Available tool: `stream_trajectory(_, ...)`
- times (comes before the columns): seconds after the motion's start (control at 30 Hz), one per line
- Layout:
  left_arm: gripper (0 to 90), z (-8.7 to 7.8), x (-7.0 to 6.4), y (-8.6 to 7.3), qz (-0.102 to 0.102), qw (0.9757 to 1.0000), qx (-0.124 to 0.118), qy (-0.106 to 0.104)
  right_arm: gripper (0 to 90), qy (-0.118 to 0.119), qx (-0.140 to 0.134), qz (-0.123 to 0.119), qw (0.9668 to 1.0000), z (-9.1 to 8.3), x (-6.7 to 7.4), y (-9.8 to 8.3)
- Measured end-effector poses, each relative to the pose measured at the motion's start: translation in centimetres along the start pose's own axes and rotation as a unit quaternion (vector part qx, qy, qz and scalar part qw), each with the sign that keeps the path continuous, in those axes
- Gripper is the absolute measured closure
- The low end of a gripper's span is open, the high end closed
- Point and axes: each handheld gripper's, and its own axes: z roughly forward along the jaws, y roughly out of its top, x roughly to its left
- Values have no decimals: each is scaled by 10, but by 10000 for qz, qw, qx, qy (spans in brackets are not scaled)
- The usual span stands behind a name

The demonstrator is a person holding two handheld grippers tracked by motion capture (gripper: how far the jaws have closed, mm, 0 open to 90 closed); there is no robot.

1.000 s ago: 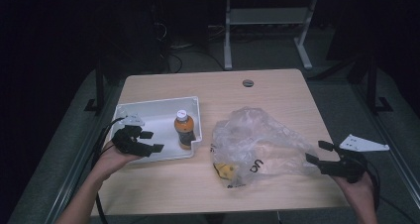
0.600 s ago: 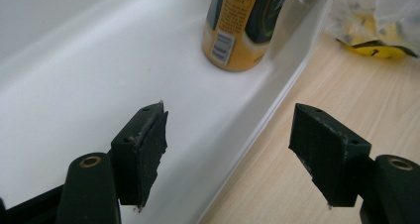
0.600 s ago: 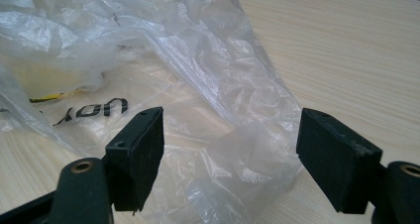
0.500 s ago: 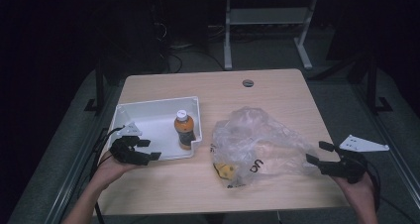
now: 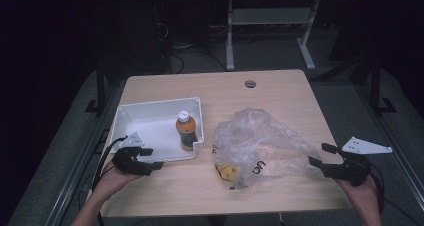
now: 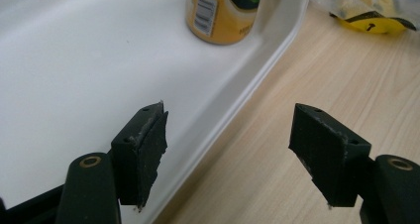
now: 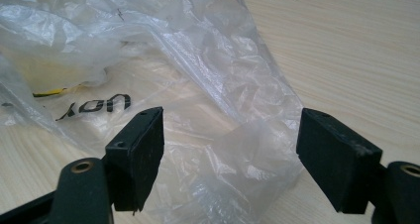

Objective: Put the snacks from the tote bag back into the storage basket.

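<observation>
A white tray [image 5: 150, 117] lies on the left of the wooden table, with an orange-drink bottle [image 5: 186, 131] upright in its right end. My left gripper [image 5: 152, 158] hovers open at the tray's front rim [image 6: 257, 75]; one jaw hangs over the tray, the other over bare wood, and the bottle [image 6: 223, 16] stands ahead. A crumpled clear plastic bag [image 5: 265, 143] with a yellow item [image 5: 228, 172] inside lies right of the tray. My right gripper [image 5: 320, 154] is open at the bag's right edge, and a fold of the bag [image 7: 233, 149] lies between its jaws, untouched.
A round cable hole [image 5: 250, 83] sits near the table's far edge. A metal stand [image 5: 270, 21] rises on the dark floor behind the table. Bare wood [image 5: 280, 93] lies between the bag and the far edge.
My left gripper has drawn back toward the person and sunk, from above the tray's front left corner to its front rim. The right gripper has stayed still.
</observation>
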Motion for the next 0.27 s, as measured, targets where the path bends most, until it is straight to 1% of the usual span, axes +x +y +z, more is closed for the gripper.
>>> stream_trajectory(0.1, 300, 1, -3, -6, 41, 10000, -37, 69, 260, -5, 2, -56, 10000, 0, 2, 0)
stream_trajectory(0.13, 300, 1, -4, -9, -19, 9999, -134, 46, 261, -2, 19, -64, 10000, 0, 2, 0)
stream_trajectory(0.17, 300, 1, -5, -11, -47, 9998, -172, 34, 260, 7, 13, -85, 10000, 0, 3, 0)
stream_trajectory(0.23, 300, 1, -7, -14, -1, 9998, -188, 95, 260, 21, 31, -108, 9999, 0, 4, 0)
stream_trajectory(0.27, 299, 1, -9, -15, -58, 9997, -239, 88, 260, 24, 28, -143, 9999, 0, 4, 1)
